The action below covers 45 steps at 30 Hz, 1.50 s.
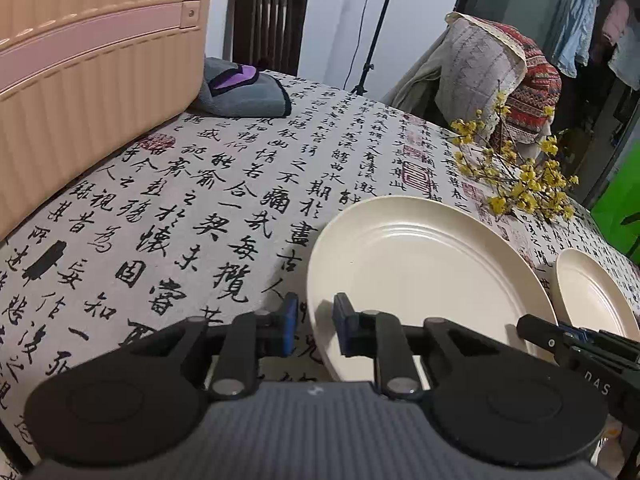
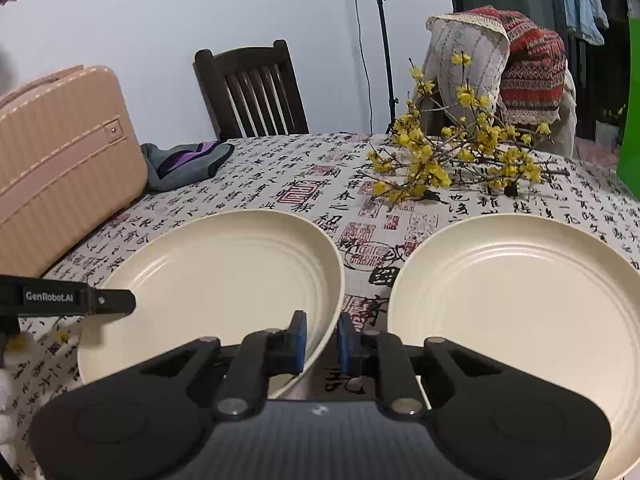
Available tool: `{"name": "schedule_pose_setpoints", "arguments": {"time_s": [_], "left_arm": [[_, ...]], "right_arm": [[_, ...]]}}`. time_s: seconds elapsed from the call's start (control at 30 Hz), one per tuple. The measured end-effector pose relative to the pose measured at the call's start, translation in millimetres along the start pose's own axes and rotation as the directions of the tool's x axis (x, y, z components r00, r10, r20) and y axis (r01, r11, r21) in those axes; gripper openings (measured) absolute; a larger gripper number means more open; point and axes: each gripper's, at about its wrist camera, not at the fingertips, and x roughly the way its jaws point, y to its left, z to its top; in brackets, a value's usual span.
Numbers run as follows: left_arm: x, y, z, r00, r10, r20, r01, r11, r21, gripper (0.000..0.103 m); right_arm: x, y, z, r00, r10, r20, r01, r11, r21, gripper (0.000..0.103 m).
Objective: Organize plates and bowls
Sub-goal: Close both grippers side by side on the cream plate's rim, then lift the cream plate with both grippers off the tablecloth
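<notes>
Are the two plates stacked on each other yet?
No, in the right wrist view the left plate and the right plate lie side by side on the tablecloth with cloth showing between them.

Left hand-held gripper [image 1: 314,330] seen low in view, blue pads [image 1: 290,318] parted, near rim of large cream plate [image 1: 420,276] placed between them. Second cream plate [image 1: 592,296] seen just beside, at right. Right hand-held gripper [image 1: 576,340] partly seen at right edge. Worktop [image 1: 180,208] covered by calligraphy cloth. Pink case [image 1: 92,64], grey cloth [image 1: 244,92], yellow flower branches [image 1: 520,172] lying behind.
</notes>
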Motion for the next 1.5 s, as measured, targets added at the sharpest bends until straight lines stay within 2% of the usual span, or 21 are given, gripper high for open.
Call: {"name": "schedule_pose_setpoints", "arguments": {"time_s": [0.47,1.5], "left_arm": [[-1.1,-7.1,-2.4,0.999,0.022,0.024,-0.024,0.998,0.051,0.015],[-6.8,-7.5,-1.5,0.999,0.015,0.045,-0.018,0.998,0.055,0.015]], "right_arm": [[-0.8,3.8,-1.6,1.0,-0.018,0.014,0.019,0.999,-0.037,0.016],[-6.8,5.5,-1.2,0.998,-0.021,0.051,0.023,0.999,-0.042,0.016]]}}
